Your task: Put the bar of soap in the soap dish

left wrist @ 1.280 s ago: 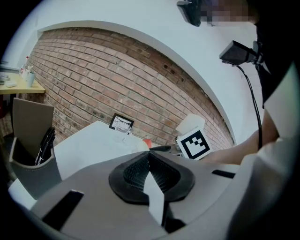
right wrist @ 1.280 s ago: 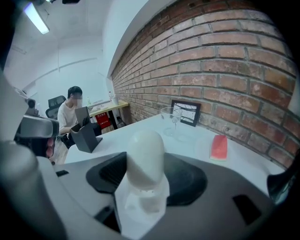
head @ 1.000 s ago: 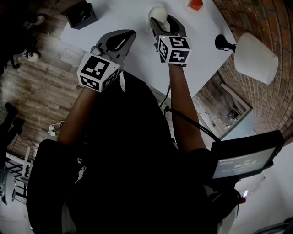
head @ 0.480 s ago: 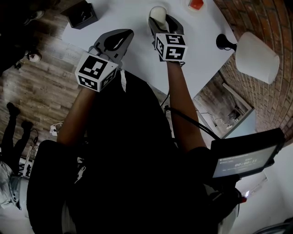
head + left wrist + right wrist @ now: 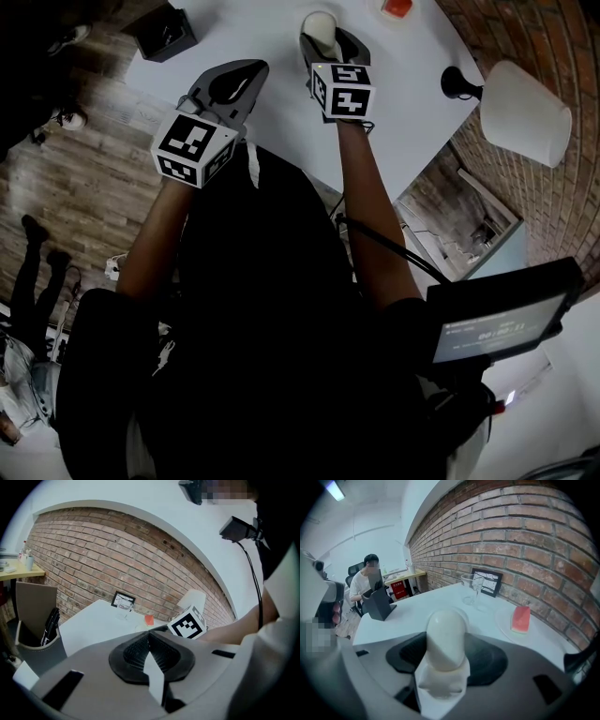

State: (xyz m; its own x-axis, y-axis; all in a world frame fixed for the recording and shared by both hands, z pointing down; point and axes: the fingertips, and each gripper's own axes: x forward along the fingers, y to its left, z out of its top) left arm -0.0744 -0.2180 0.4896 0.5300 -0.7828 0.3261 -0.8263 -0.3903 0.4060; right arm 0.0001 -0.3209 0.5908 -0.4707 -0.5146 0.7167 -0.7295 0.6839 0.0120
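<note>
A white oval bar of soap point(image 5: 322, 28) point(image 5: 446, 637) stands upright between the jaws of my right gripper point(image 5: 325, 39) point(image 5: 445, 656), which is shut on it over the white table point(image 5: 272, 28). Just behind the soap in the right gripper view shows the rim of a round white soap dish point(image 5: 465, 614); most of the dish is hidden by the soap. My left gripper point(image 5: 249, 75) point(image 5: 152, 656) is held near the table's front edge, left of the right one, jaws together with nothing between them.
A plate with a red wedge point(image 5: 520, 618) point(image 5: 398, 7) lies at the right, a glass point(image 5: 471, 588) and a small picture frame point(image 5: 486, 581) stand by the brick wall. A black holder point(image 5: 167, 28) point(image 5: 377, 603) is at the left, a white lamp point(image 5: 520, 112) at the right edge.
My right gripper has moved a little farther over the table with the soap in it. The left gripper has hardly shifted.
</note>
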